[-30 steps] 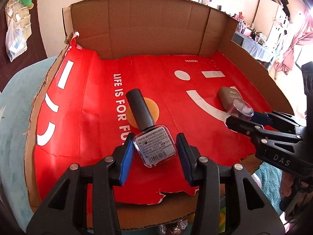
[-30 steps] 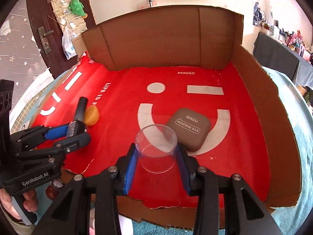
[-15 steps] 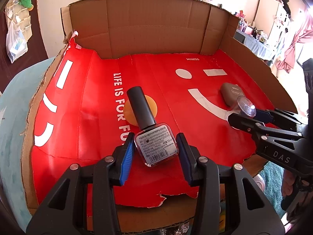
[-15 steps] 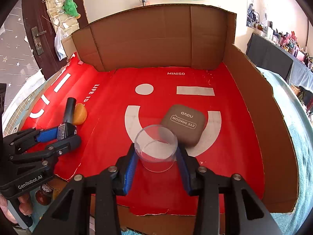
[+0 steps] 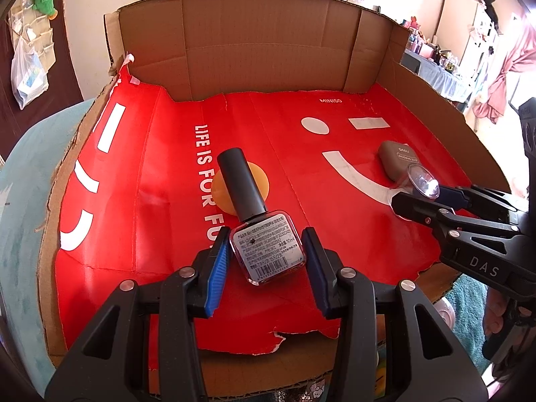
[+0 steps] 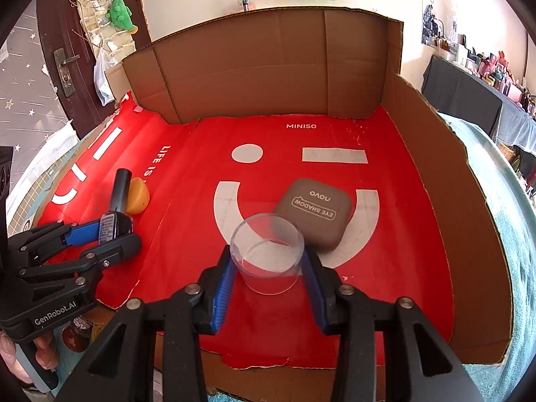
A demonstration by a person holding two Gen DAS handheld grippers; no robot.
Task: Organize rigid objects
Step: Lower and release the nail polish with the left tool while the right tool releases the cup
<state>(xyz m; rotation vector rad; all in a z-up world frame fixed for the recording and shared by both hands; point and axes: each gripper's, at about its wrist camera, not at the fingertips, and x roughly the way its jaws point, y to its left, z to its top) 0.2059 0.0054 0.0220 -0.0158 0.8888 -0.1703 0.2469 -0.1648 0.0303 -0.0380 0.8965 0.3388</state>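
Observation:
My left gripper [image 5: 266, 254] is shut on a dark nail polish bottle [image 5: 264, 241] with a black cap, held low over the red sheet [image 5: 140, 207]; it also shows in the right wrist view [image 6: 115, 224]. My right gripper [image 6: 268, 264] is shut on a clear plastic cup [image 6: 268, 251], its open end facing the camera; the cup also shows in the left wrist view [image 5: 420, 182]. A brown eye shadow case [image 6: 315, 212] lies on the sheet just beyond the cup. An orange egg-shaped thing [image 6: 137, 196] lies behind the bottle.
The red sheet lies inside an open cardboard box with a tall back wall [image 6: 261, 67] and a right wall [image 6: 445, 167]. The box's front edge [image 5: 268, 361] is low and torn. The box rests on teal fabric [image 6: 509, 234].
Both grippers have shifted slightly forward over the sheet with their objects still held. The cup has come closer to the eye shadow case.

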